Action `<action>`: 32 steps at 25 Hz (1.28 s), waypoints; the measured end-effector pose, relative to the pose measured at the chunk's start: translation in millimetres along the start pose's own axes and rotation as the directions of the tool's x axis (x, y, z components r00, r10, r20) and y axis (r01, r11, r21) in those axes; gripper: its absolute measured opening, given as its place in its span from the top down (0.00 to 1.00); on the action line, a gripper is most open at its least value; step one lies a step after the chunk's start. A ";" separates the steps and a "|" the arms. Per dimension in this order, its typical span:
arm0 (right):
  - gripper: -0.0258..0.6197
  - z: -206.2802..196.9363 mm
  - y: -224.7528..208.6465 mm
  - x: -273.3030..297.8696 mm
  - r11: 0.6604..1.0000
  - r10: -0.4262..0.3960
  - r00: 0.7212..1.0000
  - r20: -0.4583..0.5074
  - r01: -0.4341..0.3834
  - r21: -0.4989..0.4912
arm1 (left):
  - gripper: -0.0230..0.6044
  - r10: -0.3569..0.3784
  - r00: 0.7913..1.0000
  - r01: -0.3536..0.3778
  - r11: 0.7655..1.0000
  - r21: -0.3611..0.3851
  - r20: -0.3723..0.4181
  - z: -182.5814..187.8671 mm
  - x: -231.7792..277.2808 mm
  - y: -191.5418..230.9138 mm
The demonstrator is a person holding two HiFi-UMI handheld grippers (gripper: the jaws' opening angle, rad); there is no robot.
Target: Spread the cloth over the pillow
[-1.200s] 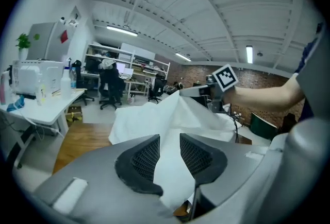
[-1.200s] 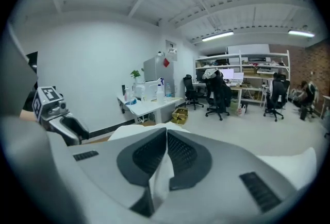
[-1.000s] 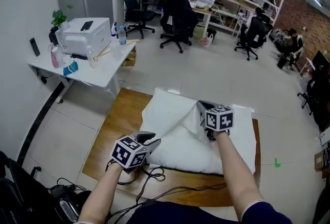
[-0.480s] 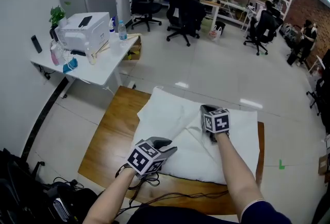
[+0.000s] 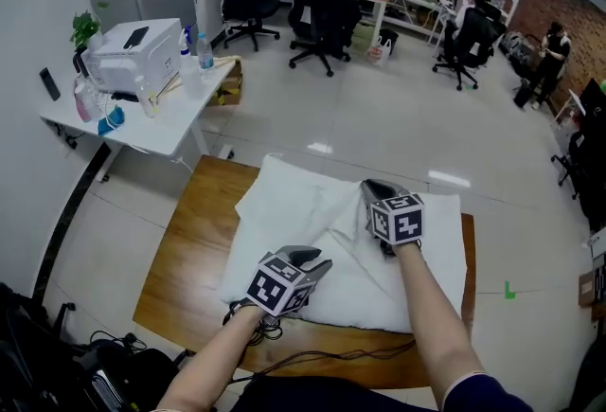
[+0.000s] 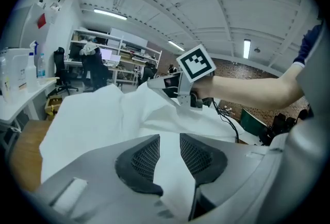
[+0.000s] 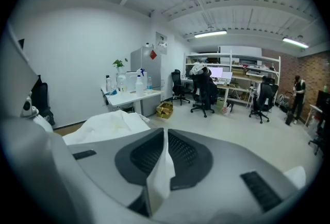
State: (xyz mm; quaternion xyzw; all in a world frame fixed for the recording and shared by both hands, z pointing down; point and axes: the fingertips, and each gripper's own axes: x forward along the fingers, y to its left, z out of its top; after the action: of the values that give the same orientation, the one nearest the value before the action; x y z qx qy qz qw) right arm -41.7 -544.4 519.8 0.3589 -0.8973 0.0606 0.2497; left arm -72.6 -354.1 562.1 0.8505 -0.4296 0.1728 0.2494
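A white pillow [image 5: 431,292] lies on a wooden board [image 5: 185,259] on the floor, with a white cloth [image 5: 289,206] rumpled across it. My right gripper [image 5: 371,187] is over the pillow's middle, and a fold of the cloth [image 7: 161,171] stands between its pads. Its jaws have just been opening a little, but the fold is still pinched at the tips. My left gripper [image 5: 318,260] hovers open over the pillow's near edge. In the left gripper view only cloth [image 6: 93,115] lies under its parted pads [image 6: 147,156]. The right gripper [image 6: 154,83] shows beyond it.
A white desk [image 5: 180,121] with a printer [image 5: 133,55] and bottles stands at the back left. Office chairs [image 5: 322,12] and shelves line the far wall. A person [image 5: 552,50] stands at the far right. Cables [image 5: 312,358] trail over the board's near edge.
My left gripper has moved right and forward, from beside the pillow to over its near edge. The right gripper has sunk a little, and the raised cloth fold now lies lower.
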 end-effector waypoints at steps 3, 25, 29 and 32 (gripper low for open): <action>0.85 9.0 -3.9 -15.0 1.000 -0.006 0.999 0.033 0.006 0.006 | 0.76 0.037 0.998 -0.038 0.999 -0.022 -0.049 -11.3 10.8 5.1; 0.73 -45.4 118.9 -43.8 0.854 0.180 0.965 -0.190 -0.249 -0.456 | 0.76 0.172 0.985 -0.171 0.983 -0.062 0.019 -6.8 -12.8 28.3; 0.88 -54.7 105.1 -35.2 0.809 0.076 0.973 -0.220 -0.188 -0.556 | 0.76 0.159 0.987 -0.158 0.985 -0.068 0.020 -12.0 -19.7 23.5; 0.94 -45.5 104.1 -40.6 0.846 0.083 0.979 -0.188 -0.169 -0.506 | 0.76 0.152 0.988 -0.150 0.986 -0.074 0.020 -17.4 -25.0 22.9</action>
State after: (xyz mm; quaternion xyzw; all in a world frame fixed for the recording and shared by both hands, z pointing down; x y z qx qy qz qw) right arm -68.4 -429.9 546.6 0.2125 -0.8791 -0.1388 0.4034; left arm -107.0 -339.6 569.9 0.8081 -0.5020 0.1646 0.2604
